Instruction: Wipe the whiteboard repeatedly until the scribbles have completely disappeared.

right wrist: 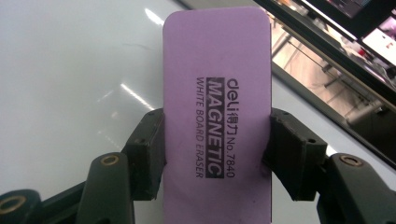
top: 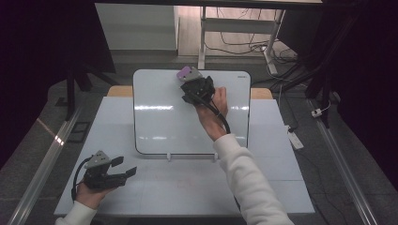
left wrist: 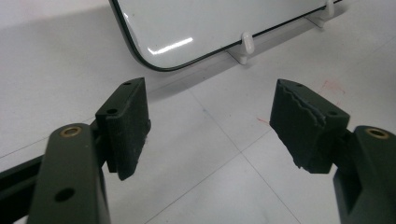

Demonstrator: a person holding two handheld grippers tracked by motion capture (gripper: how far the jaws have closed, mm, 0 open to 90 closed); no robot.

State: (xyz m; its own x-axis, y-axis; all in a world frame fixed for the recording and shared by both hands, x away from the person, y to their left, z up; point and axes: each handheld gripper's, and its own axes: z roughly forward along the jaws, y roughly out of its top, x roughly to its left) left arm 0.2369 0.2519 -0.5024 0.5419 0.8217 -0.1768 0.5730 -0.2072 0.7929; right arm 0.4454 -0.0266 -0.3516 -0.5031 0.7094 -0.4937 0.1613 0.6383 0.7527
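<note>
A white whiteboard (top: pixel 164 117) stands tilted on small white feet at the back of the table. My right gripper (top: pixel 190 80) is shut on a purple magnetic whiteboard eraser (right wrist: pixel 217 116), held near the board's top edge; the eraser (top: pixel 186 73) lies against or just above the board surface (right wrist: pixel 70 84), I cannot tell which. My left gripper (top: pixel 126 168) rests low at the table's front left, open, with nothing between its fingers (left wrist: pixel 128 126). The board's lower corner (left wrist: pixel 154 32) lies ahead of it.
The pale table top (top: pixel 155 187) spreads around the board. A white foot (left wrist: pixel 246 44) props the board's lower edge. Beyond the table stand a desk frame and loose cables (top: pixel 244 44) on the floor. A metal rail (top: pixel 47 154) runs along the left.
</note>
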